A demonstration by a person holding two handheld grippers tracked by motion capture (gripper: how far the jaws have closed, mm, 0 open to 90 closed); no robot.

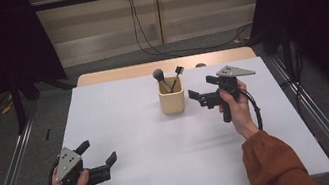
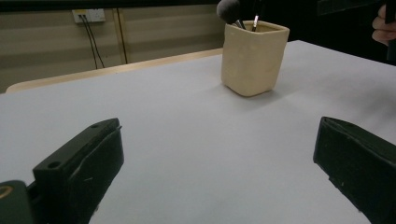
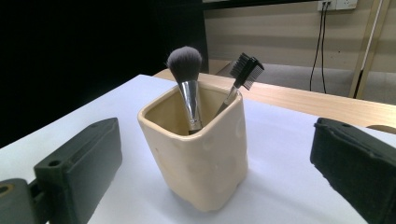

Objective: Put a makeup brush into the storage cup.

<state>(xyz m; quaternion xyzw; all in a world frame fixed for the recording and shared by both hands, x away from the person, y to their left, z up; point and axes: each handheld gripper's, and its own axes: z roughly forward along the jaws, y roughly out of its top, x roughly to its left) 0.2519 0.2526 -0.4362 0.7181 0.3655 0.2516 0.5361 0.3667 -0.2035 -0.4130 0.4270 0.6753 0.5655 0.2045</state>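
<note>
high view: cream cup point(image 1: 173, 102) with powder brush point(image 1: 160, 77) and lash comb point(image 1: 178, 72) upright, mid-surface point(image 1: 135, 143). right tool point(image 1: 202, 97) just beside the cup's right, jaws wide, empty, nearer. left tool point(image 1: 97, 157) wide, empty, well apart.

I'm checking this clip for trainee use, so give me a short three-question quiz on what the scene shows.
1. True or false: the cup lies on its side.
2. What stands in the cup? A) two brushes B) a pen C) nothing
3. Which tool is nearer the cup?

Key:
1. False; it stands upright on the table.
2. A: a fluffy brush and a comb brush.
3. The right tool, open beside the cup; the left tool, also open, rests near the front edge.
</note>
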